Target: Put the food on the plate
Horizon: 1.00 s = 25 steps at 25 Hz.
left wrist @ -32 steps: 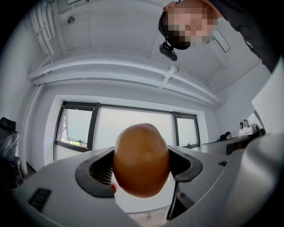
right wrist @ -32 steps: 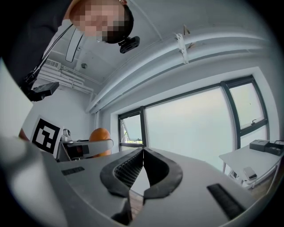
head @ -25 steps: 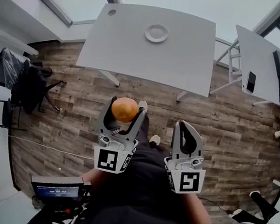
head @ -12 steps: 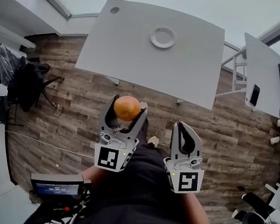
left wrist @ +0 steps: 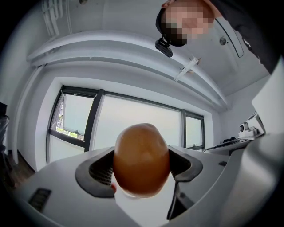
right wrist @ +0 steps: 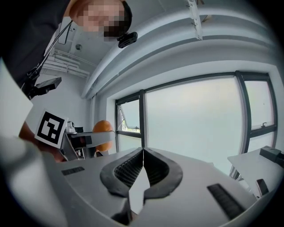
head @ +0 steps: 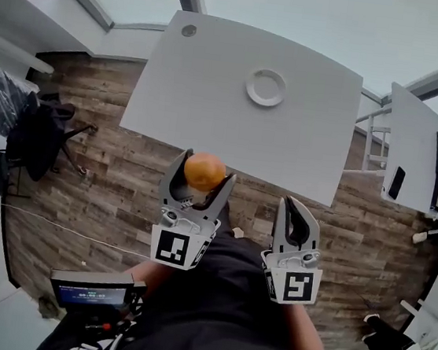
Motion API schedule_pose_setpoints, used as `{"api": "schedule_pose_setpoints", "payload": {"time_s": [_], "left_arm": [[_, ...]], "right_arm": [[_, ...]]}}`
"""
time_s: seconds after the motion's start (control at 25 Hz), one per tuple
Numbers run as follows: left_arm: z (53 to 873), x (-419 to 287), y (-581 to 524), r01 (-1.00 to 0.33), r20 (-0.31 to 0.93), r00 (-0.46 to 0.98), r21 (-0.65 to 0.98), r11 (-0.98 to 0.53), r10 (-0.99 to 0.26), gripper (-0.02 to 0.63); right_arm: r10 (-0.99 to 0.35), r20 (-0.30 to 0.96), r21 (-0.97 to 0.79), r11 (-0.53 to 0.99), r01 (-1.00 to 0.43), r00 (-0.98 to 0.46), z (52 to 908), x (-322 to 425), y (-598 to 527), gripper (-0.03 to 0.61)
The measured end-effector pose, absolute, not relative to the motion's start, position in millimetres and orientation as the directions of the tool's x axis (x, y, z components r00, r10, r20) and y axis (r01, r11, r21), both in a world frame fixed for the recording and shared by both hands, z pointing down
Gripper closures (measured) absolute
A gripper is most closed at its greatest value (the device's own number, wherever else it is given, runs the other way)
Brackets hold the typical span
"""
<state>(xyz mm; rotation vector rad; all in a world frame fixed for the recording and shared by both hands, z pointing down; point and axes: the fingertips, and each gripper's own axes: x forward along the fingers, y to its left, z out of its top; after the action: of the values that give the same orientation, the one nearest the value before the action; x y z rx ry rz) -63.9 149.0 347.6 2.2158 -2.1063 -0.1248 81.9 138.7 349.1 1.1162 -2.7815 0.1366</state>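
**A:** Room entry: wood-plank floor (head: 99,187), white table (head: 207,82) ahead, tall windows beyond. Nearest item?

**B:** Item 1, small lit screen (head: 91,298), behind the fingers at the person's left. Its print is too small to read.

**A:** Next?

**B:** Item 2, left gripper (head: 205,170). Fingers clamped on a round orange-brown food (left wrist: 141,159), one pad on each side, held in the air just short of the table's near edge. The marker cube (head: 180,249) behind the fingers carries a black-and-white square code.

**A:** Right side?

**B:** Item 3, right gripper (head: 296,207), beside the left one. Fingers pressed together tip to tip, gripping nothing. Its cube (head: 295,285) carries a different square code.

**A:** Beyond the fingertips?

**B:** Item 4, white plate (head: 249,85), on the table well ahead of the left fingers. Item 5, second white table (head: 416,147), far off to the right of the right fingers, with a dark phone-like slab (head: 397,183) on it.
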Motion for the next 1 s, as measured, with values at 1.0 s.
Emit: {"api": "schedule_pose_setpoints", "payload": {"time_s": [1.0], "left_arm": [[365.2, -146.8, 58.3, -0.982, 0.063, 0.153, 0.120, -0.145, -0.986, 0.275]], "right_arm": [[-0.726, 0.223, -0.018, 0.665, -0.747, -0.651, 373.9, -4.1, 28.7, 0.571]]}}
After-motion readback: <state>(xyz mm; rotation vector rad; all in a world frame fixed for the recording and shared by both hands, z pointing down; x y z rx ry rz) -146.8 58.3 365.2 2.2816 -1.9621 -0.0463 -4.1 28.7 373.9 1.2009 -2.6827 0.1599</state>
